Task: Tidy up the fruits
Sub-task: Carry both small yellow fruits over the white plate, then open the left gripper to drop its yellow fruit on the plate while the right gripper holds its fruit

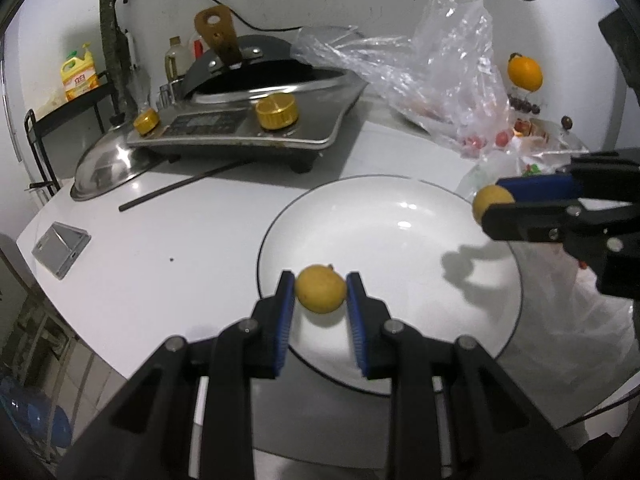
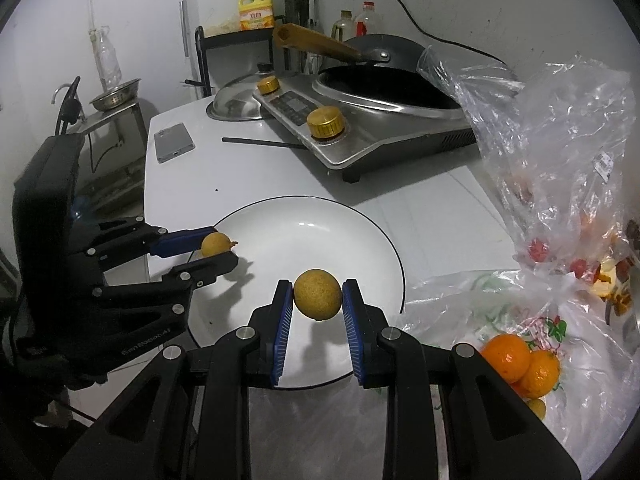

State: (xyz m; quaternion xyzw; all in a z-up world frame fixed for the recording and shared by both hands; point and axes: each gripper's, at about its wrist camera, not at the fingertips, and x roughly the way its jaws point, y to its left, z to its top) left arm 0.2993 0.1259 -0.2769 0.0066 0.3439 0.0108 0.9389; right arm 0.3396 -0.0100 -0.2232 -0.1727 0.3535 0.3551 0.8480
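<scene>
Left wrist: each tool (image 1: 321, 289) (image 2: 318, 294) clamps a round, seemingly rough yellow fruit (image 1: 321, 289) (image 2: 318, 295) over glossy white plate (image 1: 400, 240).

**A cramped kitchen corner under hard light**

You are facing a white counter (image 2: 420, 216) set against a pale, scuffed wall (image 2: 500, 4), where a black cable (image 2: 404, 8) trails down. At the far side stands a steel induction cooker (image 2: 360, 136) with gold knobs, a dark wok (image 2: 384, 76) on it and a steel lid (image 2: 234, 106) just beside it on the left. A phone (image 2: 174, 142) lies on the counter's left part. Farther left, a black metal rack (image 2: 236, 40) carries a yellow detergent bottle (image 2: 256, 10); nearby a small steel stand holds a strainer bowl (image 2: 116, 98). Light from above throws sharp shadows.
</scene>
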